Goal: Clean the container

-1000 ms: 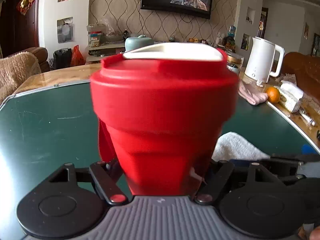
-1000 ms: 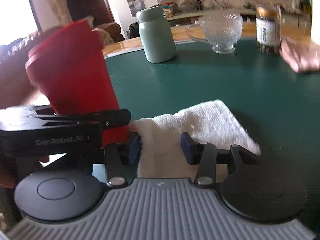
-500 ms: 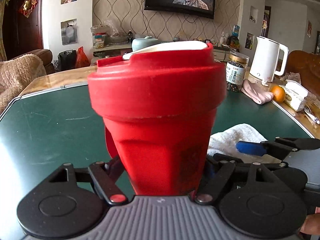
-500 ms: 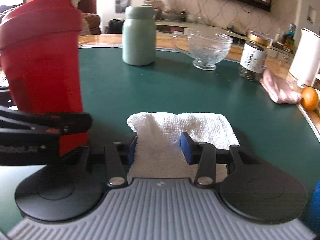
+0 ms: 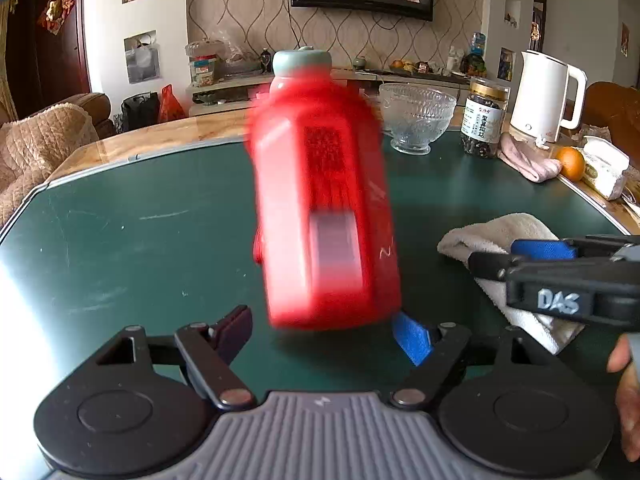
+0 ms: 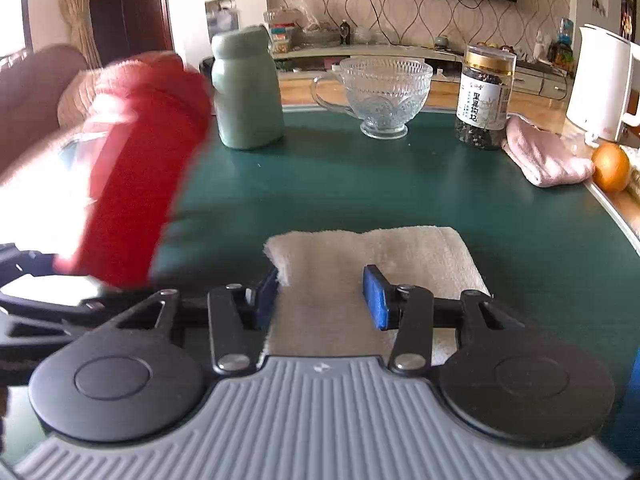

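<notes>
Spread wide in the left wrist view: fingers (image 5: 412, 338) of the left gripper (image 5: 322, 330) apart, nothing pinched, red container (image 5: 324, 216) smeared by motion just ahead of them on the green table (image 5: 140, 240), base at or barely clear of the surface, cannot tell which. Gripped and upright between those same fingers half a second earlier; now released and looking tilted. To the right of the container, white towel (image 5: 508, 248) under the right gripper (image 5: 536, 258), seen side-on. In the right wrist view: fingers (image 6: 376, 296) of the right gripper (image 6: 320, 298) closed onto the white towel (image 6: 372, 256) much as before, cloth flat on the table, container (image 6: 136, 168) now leaning at the left edge, blurred, in front of the sage-green bottle (image 6: 246, 92). Judged from this: no wiping visible, cloth and container apart, the cleaning itself apparently all left to do.
</notes>
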### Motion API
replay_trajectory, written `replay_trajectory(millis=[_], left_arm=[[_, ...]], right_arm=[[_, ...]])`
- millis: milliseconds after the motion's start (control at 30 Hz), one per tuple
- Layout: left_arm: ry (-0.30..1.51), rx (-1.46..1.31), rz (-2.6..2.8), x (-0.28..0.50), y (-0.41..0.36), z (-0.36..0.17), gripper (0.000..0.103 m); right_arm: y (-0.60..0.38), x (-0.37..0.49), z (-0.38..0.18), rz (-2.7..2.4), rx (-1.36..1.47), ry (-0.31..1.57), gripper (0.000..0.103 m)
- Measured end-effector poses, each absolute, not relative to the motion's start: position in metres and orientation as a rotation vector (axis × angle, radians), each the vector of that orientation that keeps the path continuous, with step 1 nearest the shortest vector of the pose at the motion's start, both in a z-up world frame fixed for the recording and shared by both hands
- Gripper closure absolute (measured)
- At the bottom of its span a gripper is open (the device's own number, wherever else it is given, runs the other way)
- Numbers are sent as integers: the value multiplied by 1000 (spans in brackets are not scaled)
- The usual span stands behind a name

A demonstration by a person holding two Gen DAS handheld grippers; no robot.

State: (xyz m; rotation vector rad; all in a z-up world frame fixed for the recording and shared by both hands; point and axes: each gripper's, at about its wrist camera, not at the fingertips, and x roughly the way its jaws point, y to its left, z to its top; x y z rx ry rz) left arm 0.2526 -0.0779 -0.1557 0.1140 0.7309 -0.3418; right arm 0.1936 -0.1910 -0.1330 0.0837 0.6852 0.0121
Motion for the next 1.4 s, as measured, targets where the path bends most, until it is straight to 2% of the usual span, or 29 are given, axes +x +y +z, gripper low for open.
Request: replay_trajectory(millis=[233, 433, 533, 667, 733, 800, 1033, 1167, 1400], left_arm=[[729, 117, -323, 233, -70, -157, 18], [715, 68, -293, 219, -45, -153, 13], [698, -2, -323, 221, -32, -141, 4], [632, -89, -420, 235, -24, -109, 0], [632, -89, -483, 253, -29, -95, 0], [664, -73, -560, 279, -40, -87, 0], [775, 28, -647, 338, -85, -105, 0], [782, 106, -642, 338, -115, -110, 0], [800, 260, -608, 351, -162, -119, 1]], right_arm=[[-189, 159, -105, 32, 99, 590, 48], [-209, 146, -98, 40, 131, 591, 43], [-225, 157, -95, 89, 224, 618, 43], [-258, 178, -88, 190, 466, 629, 42], [-276, 195, -87, 248, 587, 646, 37], [-291, 217, -89, 310, 679, 683, 22], [-318, 297, -110, 327, 779, 870, 21], [-322, 331, -126, 371, 815, 947, 8], [-318, 370, -143, 473, 846, 1042, 3]])
